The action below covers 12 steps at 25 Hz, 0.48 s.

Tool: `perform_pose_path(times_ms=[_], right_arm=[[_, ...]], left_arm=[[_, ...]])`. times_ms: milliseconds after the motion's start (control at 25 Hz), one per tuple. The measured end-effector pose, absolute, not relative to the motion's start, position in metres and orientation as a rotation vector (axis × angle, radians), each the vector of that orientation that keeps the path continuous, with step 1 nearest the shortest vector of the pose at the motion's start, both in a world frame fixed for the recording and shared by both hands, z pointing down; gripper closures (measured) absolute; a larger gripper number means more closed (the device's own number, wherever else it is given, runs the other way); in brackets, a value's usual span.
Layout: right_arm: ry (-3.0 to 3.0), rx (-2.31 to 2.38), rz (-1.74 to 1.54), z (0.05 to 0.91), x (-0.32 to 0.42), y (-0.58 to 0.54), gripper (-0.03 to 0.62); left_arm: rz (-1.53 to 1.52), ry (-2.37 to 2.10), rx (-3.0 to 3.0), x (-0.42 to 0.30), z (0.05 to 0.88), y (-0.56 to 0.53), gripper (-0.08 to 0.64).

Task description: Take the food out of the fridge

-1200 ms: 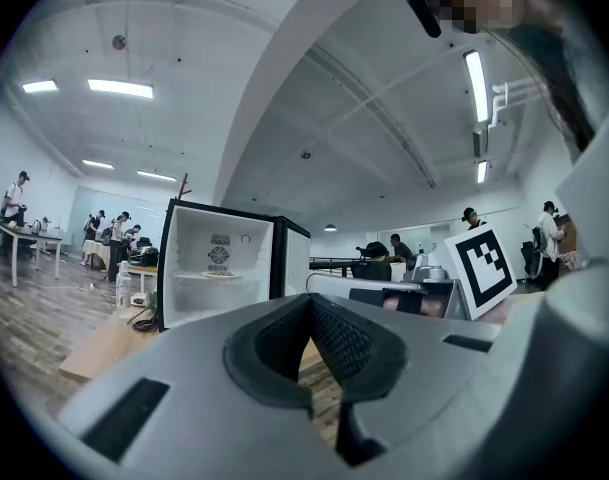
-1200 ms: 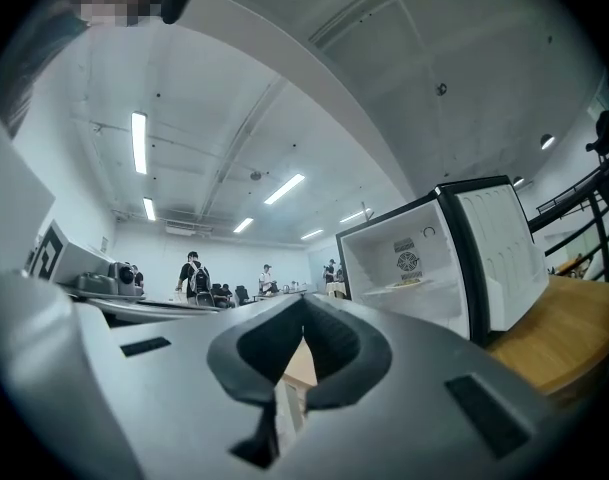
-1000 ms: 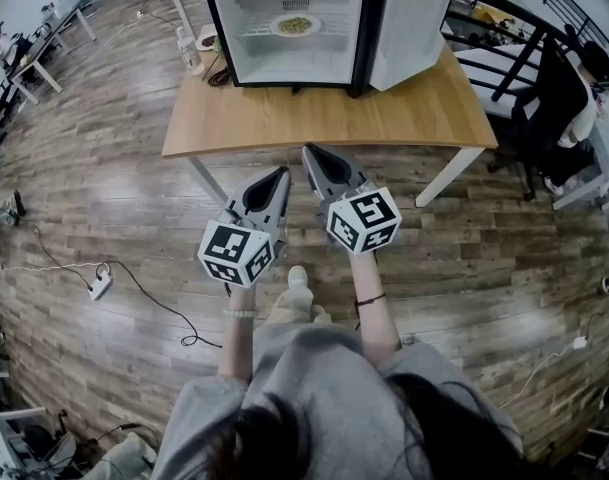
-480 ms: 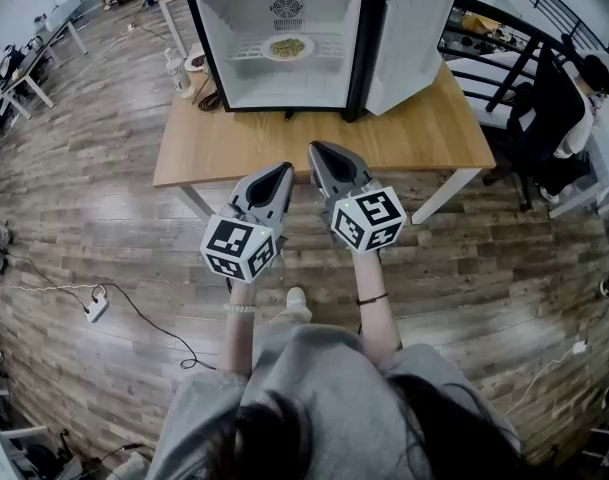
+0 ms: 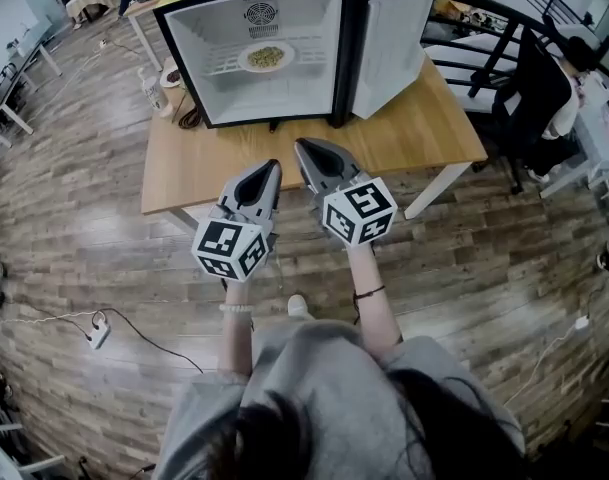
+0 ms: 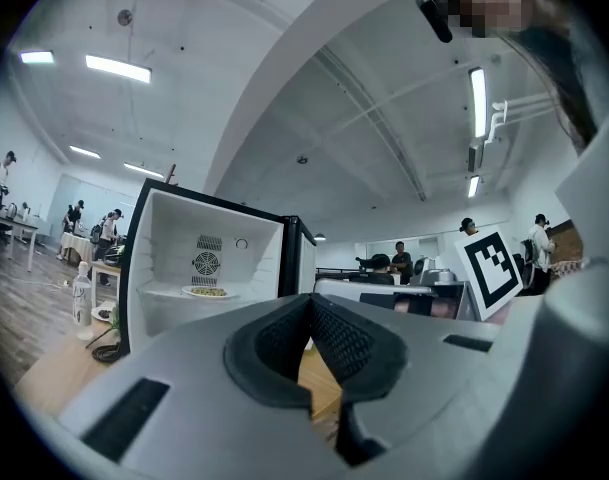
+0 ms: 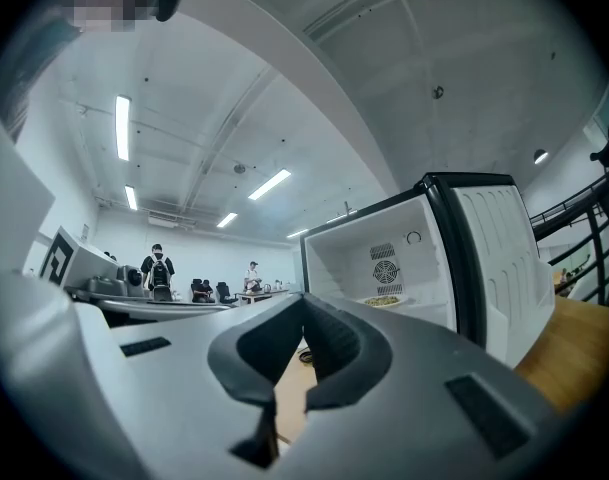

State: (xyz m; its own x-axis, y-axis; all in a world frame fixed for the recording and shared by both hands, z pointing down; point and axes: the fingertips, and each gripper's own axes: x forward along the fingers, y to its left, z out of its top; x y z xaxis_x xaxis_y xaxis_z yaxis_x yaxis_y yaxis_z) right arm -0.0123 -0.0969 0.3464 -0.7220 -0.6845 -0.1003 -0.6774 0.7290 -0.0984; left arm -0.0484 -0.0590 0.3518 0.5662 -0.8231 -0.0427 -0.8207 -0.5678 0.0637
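A small fridge (image 5: 199,78) stands on a wooden table (image 5: 414,133) with its door (image 5: 389,48) swung open to the right. Inside, on the upper shelf, lies a white plate of food (image 5: 265,57), also seen in the left gripper view (image 6: 206,290) and the right gripper view (image 7: 384,302). My left gripper (image 5: 273,165) and right gripper (image 5: 302,145) are held side by side over the table's front edge, well short of the fridge, pointing at it. Both are shut with nothing between them, as the left gripper (image 6: 309,298) and right gripper (image 7: 304,298) show in their own views.
A bottle (image 5: 152,90), a small dish (image 5: 171,75) and a coiled cable (image 5: 191,118) sit on the table left of the fridge. A person sits on a dark chair (image 5: 529,88) at the right. A power strip (image 5: 100,330) and cord lie on the wood floor.
Both grippers have moved forward toward the table and the fridge, which now looks nearer. The jaws have stayed shut.
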Motion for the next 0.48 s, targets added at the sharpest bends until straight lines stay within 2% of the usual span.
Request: perform_pose_path(times_ms=[480], right_arm=[[2.822, -1.125, -0.093, 0.355, -0.05, -0.127, 0.583]], left_arm=[[-0.139, -1.432, 2.73, -0.086, 0.358, -0.092, 0.552]])
